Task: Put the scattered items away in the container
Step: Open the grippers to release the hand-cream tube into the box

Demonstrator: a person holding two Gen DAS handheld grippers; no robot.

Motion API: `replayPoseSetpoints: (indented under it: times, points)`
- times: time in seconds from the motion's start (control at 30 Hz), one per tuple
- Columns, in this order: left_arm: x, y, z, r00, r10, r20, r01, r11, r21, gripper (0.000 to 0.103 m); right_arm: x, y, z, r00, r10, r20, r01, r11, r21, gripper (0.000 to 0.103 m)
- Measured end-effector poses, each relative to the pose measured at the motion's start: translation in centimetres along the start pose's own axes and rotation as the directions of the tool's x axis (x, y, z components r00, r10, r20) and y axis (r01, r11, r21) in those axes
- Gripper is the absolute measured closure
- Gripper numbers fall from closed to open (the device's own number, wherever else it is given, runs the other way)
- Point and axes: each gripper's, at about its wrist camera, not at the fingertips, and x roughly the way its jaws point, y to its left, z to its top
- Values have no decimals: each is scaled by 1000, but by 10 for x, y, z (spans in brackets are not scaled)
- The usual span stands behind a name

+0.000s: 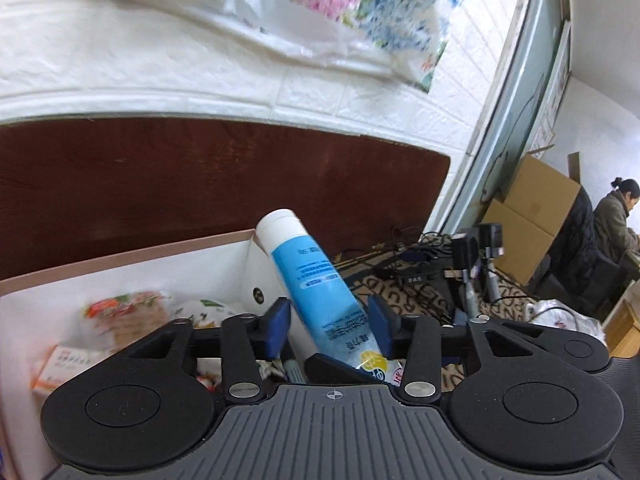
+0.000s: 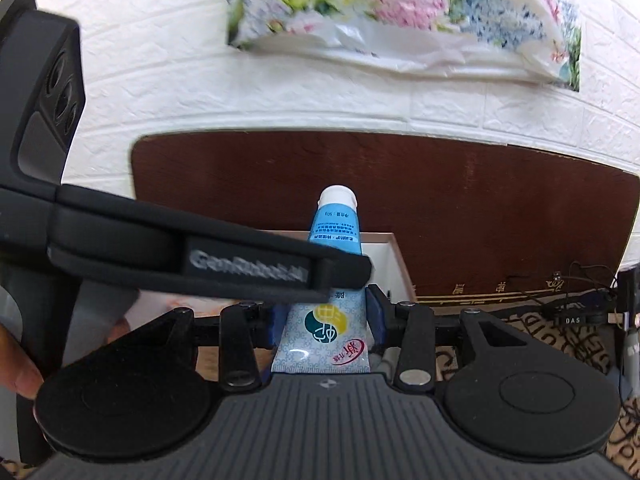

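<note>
A blue and white tube with a white cap (image 1: 316,280) stands tilted between my left gripper's (image 1: 329,322) blue pads; a gap shows on the left pad's side, so its grip is unclear. The same tube (image 2: 335,240) stands between my right gripper's (image 2: 327,316) pads, which press its lower part. The left gripper's black body (image 2: 160,256) crosses the right wrist view from the left. A pink-rimmed white box (image 1: 132,256) sits below and to the left, holding several packets (image 1: 128,316). Its far corner shows in the right wrist view (image 2: 394,256).
A dark wooden board (image 1: 200,176) stands against the white brick wall (image 1: 120,60) behind the box. A floral plastic bag (image 1: 304,8) hangs above. Cables and black devices (image 1: 460,260) lie on a patterned cloth at right. Cardboard boxes (image 1: 532,216) and a seated person (image 1: 616,216) are far right.
</note>
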Motion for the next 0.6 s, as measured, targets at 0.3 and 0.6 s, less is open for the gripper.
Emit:
replayPoseSetpoints:
  times: [0.3,0.6]
  points:
    - [22,43,-10,991,66,-116,-80,990,-118,0,24,-11,-22,991,-115,-61,109,990,-89,22]
    - [-30,15,-28,963,269,-23,-270,963,-20,0,-11,-11,-31,997,-25,-71,26,1000,8,5]
